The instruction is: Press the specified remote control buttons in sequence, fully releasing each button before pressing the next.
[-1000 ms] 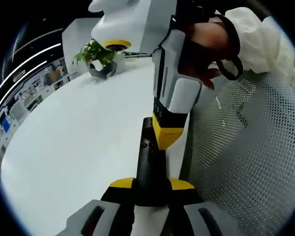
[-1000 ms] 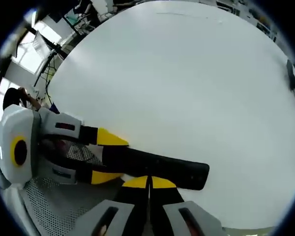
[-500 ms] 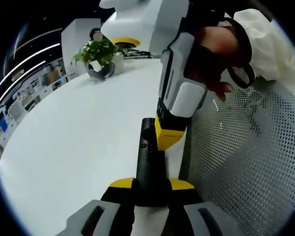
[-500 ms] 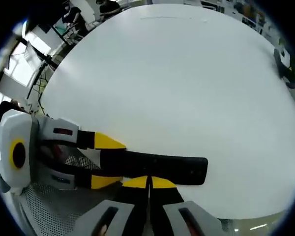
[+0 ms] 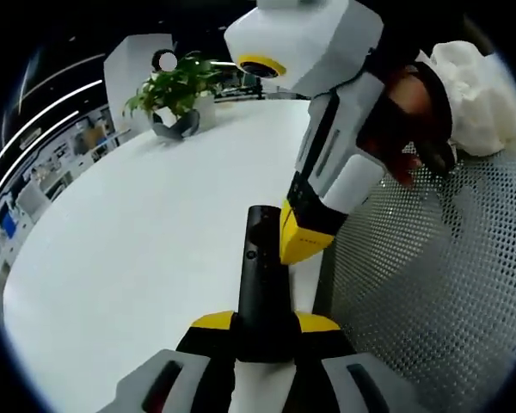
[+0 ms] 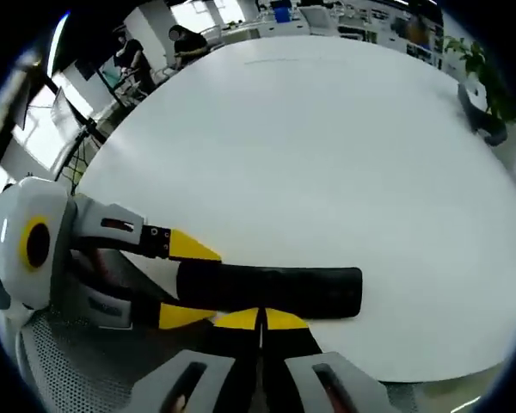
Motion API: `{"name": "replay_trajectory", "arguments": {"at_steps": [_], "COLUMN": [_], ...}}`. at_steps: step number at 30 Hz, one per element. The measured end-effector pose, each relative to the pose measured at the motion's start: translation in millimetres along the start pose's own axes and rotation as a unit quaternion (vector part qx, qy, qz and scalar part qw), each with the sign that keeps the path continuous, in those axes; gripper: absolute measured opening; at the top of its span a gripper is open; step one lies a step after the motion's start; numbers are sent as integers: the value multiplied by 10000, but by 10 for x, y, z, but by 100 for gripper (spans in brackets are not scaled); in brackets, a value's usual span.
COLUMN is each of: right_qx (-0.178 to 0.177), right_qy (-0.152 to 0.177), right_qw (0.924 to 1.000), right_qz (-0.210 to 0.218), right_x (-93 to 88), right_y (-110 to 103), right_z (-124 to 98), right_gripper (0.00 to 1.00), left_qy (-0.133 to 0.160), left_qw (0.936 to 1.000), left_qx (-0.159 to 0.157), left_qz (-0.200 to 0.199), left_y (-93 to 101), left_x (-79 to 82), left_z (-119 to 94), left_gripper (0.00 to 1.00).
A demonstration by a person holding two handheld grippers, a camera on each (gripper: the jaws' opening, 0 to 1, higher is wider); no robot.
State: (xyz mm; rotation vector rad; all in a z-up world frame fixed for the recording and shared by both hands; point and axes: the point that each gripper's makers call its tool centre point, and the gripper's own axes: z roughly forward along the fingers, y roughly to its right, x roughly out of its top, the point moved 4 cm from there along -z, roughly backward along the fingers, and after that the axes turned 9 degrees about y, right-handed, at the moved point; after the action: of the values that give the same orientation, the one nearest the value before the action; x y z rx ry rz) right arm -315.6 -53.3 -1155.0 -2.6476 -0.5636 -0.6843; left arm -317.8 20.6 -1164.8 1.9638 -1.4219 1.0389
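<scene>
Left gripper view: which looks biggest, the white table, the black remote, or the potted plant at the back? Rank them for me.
1. White table, by far the largest.
2. Black remote, held between the left gripper jaws.
3. Potted plant, which looks smallest, but it stands far from the camera and the remote is close, so their true order is unsure.

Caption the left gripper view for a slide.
Left gripper holds a black remote over a white table; right gripper touches it.

Bright, even overhead light washes the white table (image 5: 138, 241) nearly shadowless. Fisheye bending warps both views' edges. Upper left of the left gripper view stays dim.
</scene>
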Motion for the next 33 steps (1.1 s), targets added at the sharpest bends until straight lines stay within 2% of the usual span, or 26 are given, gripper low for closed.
{"name": "replay_trajectory", "arguments": {"at_steps": [6, 10, 13, 18, 22, 26, 30, 33], "right_qx": [46, 87, 349, 552, 470, 481, 409, 381], "right_qy": [86, 499, 817, 662, 556, 444, 304, 340], "right_qw": [9995, 9974, 9931, 9916, 9945, 9948, 9967, 9968], "right_qz": [288, 517, 766, 969, 759, 785, 632, 609], "right_x": [17, 118, 205, 151, 141, 123, 96, 99], "right_y": [52, 70, 50, -10, -26, -20, -22, -10], "right_z": [-28, -77, -93, -50, -33, -3, 22, 12], "right_gripper": [0, 0, 0, 0, 0, 0, 0, 0], "left_qy": [-9, -3, 14, 13, 26, 60, 91, 115], "left_qw": [10000, 9999, 9998, 9997, 9990, 9990, 9986, 9985], "left_qx": [-65, -109, -149, -227, -376, -418, -492, -518], "left_qz": [-47, -4, 94, 123, 236, 158, 156, 154], "left_y": [-19, -18, -15, 1, 19, 5, 2, 1], "left_x": [12, 7, 11, 11, 17, 12, 13, 11], "left_z": [20, 21, 20, 26, 30, 32, 29, 33], "left_gripper": [24, 24, 24, 24, 24, 24, 24, 24]}}
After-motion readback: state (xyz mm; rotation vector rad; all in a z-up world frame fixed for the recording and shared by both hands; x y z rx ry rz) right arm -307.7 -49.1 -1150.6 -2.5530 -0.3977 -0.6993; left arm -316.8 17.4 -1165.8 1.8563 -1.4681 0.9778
